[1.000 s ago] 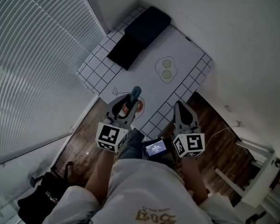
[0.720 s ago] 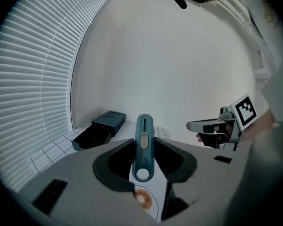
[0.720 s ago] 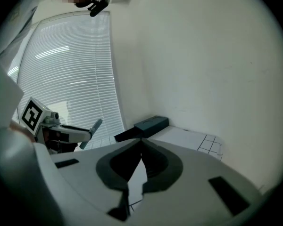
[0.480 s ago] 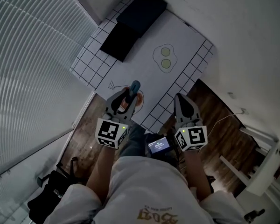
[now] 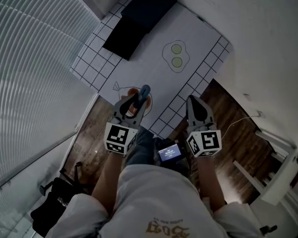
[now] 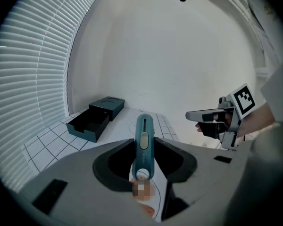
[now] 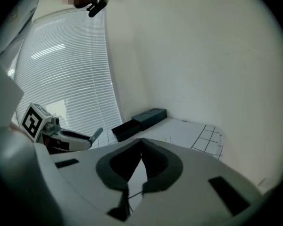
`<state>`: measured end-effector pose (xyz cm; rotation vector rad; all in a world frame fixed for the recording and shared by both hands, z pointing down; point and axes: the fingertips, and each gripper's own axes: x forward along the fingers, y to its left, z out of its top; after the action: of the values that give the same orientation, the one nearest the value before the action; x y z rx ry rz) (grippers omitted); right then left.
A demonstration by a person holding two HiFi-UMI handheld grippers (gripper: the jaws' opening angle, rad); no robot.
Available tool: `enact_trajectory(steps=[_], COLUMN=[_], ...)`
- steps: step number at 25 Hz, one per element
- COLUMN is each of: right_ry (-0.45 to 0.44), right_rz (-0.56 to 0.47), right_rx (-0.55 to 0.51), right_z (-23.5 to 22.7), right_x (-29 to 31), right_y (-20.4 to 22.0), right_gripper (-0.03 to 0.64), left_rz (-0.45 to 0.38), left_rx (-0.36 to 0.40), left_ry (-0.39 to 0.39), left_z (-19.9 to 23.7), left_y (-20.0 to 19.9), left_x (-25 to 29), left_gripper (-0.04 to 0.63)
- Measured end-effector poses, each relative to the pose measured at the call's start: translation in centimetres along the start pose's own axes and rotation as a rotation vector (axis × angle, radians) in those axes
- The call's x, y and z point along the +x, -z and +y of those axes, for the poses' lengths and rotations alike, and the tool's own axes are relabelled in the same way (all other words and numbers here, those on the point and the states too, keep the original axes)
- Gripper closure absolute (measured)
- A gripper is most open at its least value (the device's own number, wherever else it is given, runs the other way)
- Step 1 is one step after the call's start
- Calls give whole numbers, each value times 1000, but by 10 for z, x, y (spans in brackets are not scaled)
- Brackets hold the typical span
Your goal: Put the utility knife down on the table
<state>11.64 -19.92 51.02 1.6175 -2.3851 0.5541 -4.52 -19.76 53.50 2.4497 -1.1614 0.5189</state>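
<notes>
Partly hidden between jaws: utility knife (image 6: 144,142)

Box (image 5: 137,20) on table (image 5: 154,66), beyond utility knife (image 5: 142,96)

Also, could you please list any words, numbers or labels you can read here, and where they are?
Small lit screen: text too small to read.
Yellow print on white shirt: blurred, unreadable.
Black-and-white marker cubes: patterns only.
Teal utility knife in left gripper: no lettering seen.
</notes>
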Motion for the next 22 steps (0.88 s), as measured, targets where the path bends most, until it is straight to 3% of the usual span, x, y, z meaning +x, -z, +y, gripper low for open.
enact_trajectory(steps=[13, 22], right_ry=[-2, 25], right_rz=[63, 96], right_rx=[23, 43], right_z=[0, -6], right_x=[11, 14], right_y=[36, 57], right_gripper=[609, 609], left_rz=[144, 193], left_rx=[-6, 11], left_ry=[41, 55], left_z=[3, 7], left_y=[50, 73], left_x=[26, 40], left_gripper=[459, 459])
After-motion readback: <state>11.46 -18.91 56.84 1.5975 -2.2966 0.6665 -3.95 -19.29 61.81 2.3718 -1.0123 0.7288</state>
